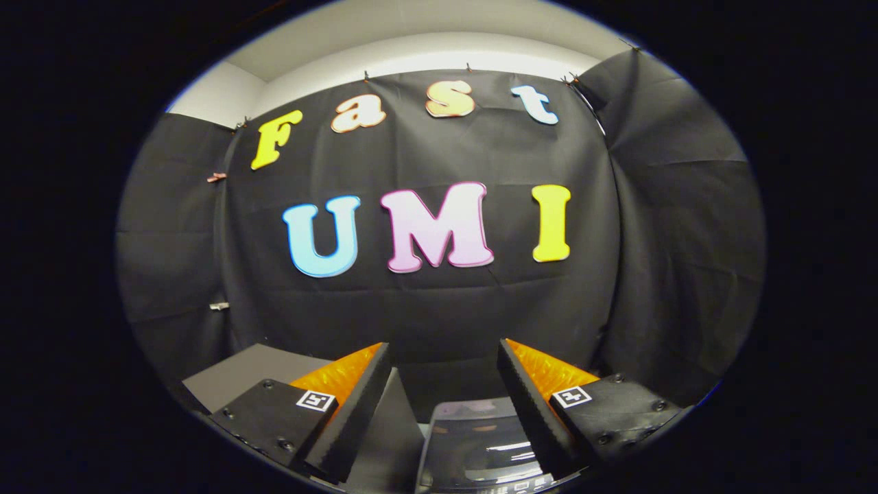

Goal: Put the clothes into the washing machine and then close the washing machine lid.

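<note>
Tool [444,357] is spread wide, holding nothing, so tip it down toward the glossy washing machine lid [480,446] at 6 o'clock first.

grey tabletop [240,381] under washing machine [480,446]

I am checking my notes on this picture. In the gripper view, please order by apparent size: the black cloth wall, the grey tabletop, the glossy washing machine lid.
1. Black cloth wall, by far the largest.
2. Washing machine lid, between the open gripper fingers.
3. Grey tabletop.
The last two look similar; the fingers hide part of each, and the lid is nearer the camera, so their order is unsure.
</note>
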The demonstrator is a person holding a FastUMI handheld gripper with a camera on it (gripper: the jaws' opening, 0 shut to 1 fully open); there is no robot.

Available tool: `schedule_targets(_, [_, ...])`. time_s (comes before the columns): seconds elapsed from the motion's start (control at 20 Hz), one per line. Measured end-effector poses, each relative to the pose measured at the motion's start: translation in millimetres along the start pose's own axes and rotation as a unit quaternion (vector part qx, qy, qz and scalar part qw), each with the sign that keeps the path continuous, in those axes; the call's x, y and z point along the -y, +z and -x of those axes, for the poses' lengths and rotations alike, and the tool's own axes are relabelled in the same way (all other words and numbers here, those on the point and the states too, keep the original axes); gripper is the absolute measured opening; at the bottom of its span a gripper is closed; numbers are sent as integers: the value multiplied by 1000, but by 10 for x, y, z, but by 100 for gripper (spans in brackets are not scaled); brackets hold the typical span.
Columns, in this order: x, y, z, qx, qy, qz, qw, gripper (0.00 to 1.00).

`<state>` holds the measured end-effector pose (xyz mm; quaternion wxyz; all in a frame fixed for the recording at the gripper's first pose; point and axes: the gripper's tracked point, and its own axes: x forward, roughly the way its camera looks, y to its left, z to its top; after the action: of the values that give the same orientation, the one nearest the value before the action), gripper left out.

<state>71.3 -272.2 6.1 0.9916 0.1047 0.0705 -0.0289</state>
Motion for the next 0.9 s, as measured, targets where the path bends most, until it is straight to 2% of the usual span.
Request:
schedule_targets(0.1, [-149, -50, 46, -3, 3, 18, 1000, 99])
schedule_targets(0.25, [-464, 141, 105, 21, 25, 5, 999, 99])
schedule_targets(0.55, [-776, 77, 174, 19, 32, 11, 999, 99])
schedule_targets(0.9, [-828, 116, 239, 27, 37, 15, 999, 99])
